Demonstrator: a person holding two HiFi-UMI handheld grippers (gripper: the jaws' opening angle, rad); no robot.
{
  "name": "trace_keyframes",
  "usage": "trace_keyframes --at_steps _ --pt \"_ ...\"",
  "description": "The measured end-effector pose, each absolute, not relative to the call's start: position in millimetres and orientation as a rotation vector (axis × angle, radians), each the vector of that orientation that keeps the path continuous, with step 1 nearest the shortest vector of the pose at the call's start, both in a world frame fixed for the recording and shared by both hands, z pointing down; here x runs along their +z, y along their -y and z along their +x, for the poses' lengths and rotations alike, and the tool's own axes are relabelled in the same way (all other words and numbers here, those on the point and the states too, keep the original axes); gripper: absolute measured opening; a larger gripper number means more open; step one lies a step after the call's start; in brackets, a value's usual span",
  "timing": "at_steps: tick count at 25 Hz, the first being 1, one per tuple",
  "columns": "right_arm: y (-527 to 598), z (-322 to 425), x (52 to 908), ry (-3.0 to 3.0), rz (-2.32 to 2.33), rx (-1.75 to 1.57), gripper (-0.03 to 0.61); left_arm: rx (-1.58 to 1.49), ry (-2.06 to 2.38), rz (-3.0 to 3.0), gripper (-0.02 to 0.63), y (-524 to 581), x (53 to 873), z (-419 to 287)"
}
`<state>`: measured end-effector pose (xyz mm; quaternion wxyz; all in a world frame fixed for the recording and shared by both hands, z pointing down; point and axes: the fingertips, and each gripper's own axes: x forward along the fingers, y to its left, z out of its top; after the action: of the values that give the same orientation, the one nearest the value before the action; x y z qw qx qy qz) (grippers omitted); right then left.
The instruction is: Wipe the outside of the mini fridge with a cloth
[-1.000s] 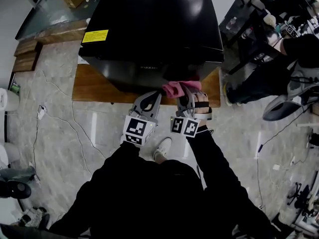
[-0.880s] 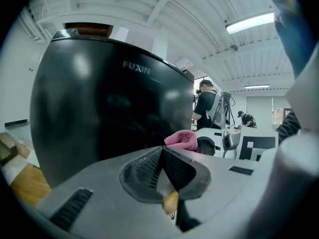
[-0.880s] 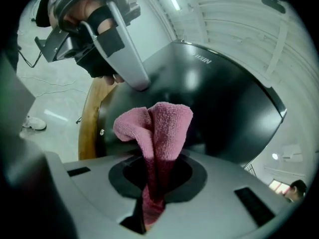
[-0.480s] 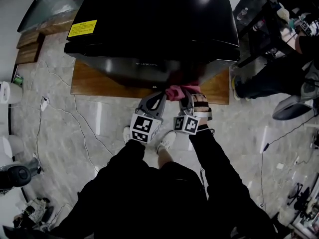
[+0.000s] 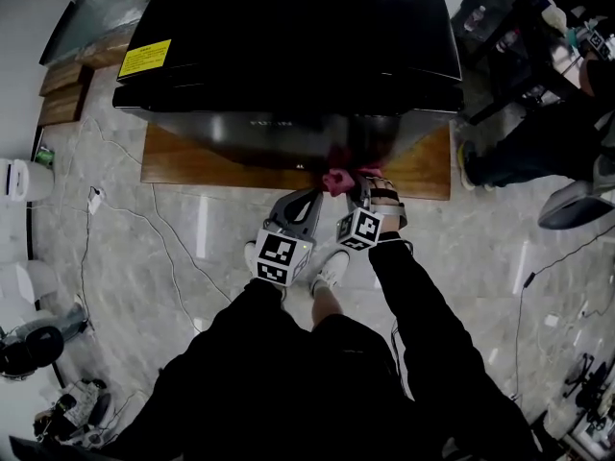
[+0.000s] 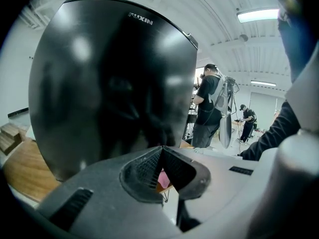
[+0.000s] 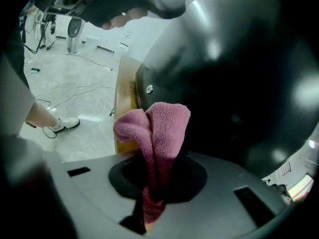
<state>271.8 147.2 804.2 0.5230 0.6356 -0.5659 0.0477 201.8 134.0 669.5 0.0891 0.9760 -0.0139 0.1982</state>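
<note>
One black mini fridge (image 5: 288,56) is standing on a wooden platform (image 5: 178,157), its far side running out of frame. My right gripper (image 7: 154,183) is pinching one pink cloth (image 7: 157,128) near the door's lower edge; contact unclear. My left gripper (image 6: 162,156) is sitting closed, empty.

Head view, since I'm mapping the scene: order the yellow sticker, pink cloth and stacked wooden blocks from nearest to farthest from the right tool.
1. Pink cloth, clamped in the right tool, at the mini fridge front.
2. Yellow sticker, on the fridge top, left corner.
3. Wooden blocks, on the floor left of the fridge.
</note>
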Motion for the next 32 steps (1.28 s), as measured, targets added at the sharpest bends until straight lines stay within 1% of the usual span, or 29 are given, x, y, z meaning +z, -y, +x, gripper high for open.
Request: trace_keyframes --at_steps 5,8,14,18,22,29,32 --pt "-152.1 267.4 786.9 1.422 1.614 0.15 0.055 0.525 0.003 2.913 0.006 -141.7 647.5 205.2" --pt "-165.2 262.3 737.7 1.503 1.789 0.196 0.055 0.421 -0.045 2.937 0.006 -148.6 612.4 204.9" --pt "-209.6 255.7 638.9 1.622 2.088 0.293 0.057 0.314 -0.15 3.004 0.006 -171.1 539.1 197.3" --pt "-232.0 271.0 592.0 1.624 2.282 0.369 0.057 0.281 -0.253 3.004 0.006 -186.9 505.8 201.8" --pt "-242.6 295.7 547.3 1.553 2.416 0.372 0.057 0.286 -0.357 3.009 0.006 -194.6 483.3 215.7" --pt "-248.2 306.6 493.1 1.472 2.511 0.329 0.057 0.202 -0.556 2.967 0.006 -206.4 452.2 225.3" --pt "-255.9 322.5 474.7 1.444 2.565 0.297 0.058 0.175 -0.615 2.953 0.006 -214.0 444.8 233.7"
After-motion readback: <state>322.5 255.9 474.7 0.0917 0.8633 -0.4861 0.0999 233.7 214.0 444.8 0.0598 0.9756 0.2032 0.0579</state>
